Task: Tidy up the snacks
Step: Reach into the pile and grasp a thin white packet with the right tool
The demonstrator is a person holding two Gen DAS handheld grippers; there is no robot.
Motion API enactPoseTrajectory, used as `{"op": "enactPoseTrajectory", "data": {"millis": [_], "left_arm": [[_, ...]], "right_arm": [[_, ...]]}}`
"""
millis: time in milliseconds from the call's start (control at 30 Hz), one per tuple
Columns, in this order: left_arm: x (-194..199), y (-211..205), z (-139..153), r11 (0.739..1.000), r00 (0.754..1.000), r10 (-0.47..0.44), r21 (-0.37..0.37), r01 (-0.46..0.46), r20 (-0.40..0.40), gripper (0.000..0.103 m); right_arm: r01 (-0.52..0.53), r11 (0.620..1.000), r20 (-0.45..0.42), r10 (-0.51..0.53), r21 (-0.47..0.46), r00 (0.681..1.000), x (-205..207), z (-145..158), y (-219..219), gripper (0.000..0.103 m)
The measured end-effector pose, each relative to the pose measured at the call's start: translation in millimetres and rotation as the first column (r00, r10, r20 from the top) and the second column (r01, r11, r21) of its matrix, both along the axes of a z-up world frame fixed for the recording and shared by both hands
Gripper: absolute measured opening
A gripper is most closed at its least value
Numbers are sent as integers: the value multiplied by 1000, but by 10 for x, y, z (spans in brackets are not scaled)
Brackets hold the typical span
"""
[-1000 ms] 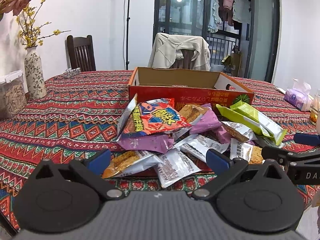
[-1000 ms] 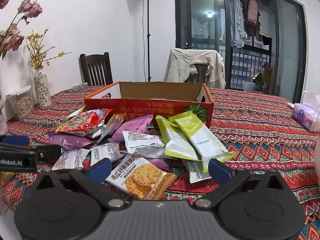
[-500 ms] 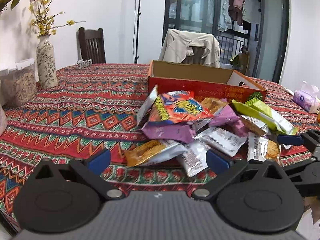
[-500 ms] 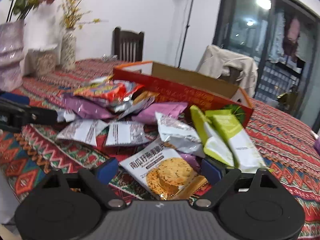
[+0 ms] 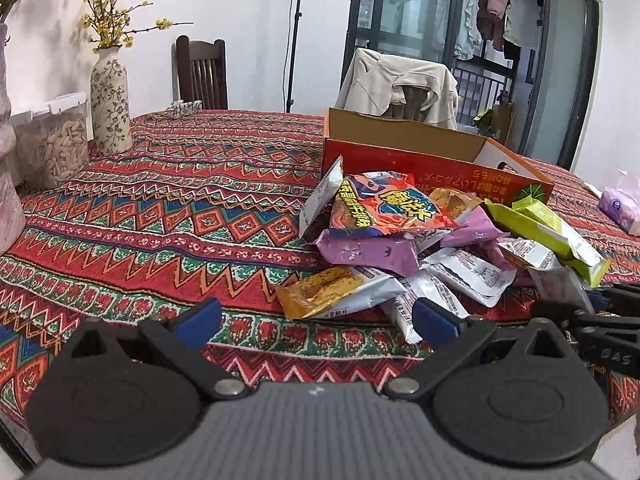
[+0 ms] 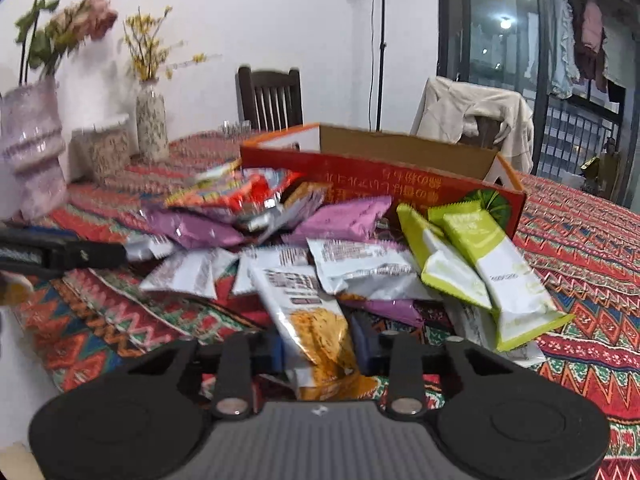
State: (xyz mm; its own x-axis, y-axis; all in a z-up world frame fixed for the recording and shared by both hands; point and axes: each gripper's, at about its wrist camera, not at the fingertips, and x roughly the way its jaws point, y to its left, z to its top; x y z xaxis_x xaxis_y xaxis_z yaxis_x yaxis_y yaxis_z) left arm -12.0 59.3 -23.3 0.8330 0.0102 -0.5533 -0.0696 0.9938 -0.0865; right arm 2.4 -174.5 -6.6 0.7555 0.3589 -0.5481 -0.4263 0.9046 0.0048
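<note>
Only the right wrist view shows the right tool [image 6: 319, 350] closing on a silver-and-orange cookie packet [image 6: 310, 312], its blue pads against the packet's sides at the near edge of the snack pile [image 6: 360, 256]. The left wrist view shows the left tool [image 5: 316, 317] open and empty, over the patterned surface [image 5: 160, 216] just short of the pile. Ahead of both stands the red cardboard box [image 5: 436, 164]. The right view is blurred, so the packet's print is probably unreadable.

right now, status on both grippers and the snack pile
Right gripper closing on cracker packet. Left gripper open, empty, at pile's edge. Cardboard box open behind pile. Nothing blocking.
</note>
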Motion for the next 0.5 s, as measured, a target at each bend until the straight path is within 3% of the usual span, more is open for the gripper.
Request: {"op": "enactPoseTrajectory", "data": {"millis": [67, 400, 500], "left_arm": [[33, -1, 9, 1000, 1000, 5, 0, -5, -7, 103], [371, -114, 82, 999, 999, 35, -9, -35, -35, 103], [550, -151, 29, 997, 993, 76, 4, -76, -88, 103]], "right_arm": [[5, 1000, 27, -5, 22, 1000, -64, 75, -20, 15], [87, 982, 75, -101, 165, 992, -62, 359, -256, 13], [102, 978, 83, -119, 181, 989, -60, 380, -299, 13]]}}
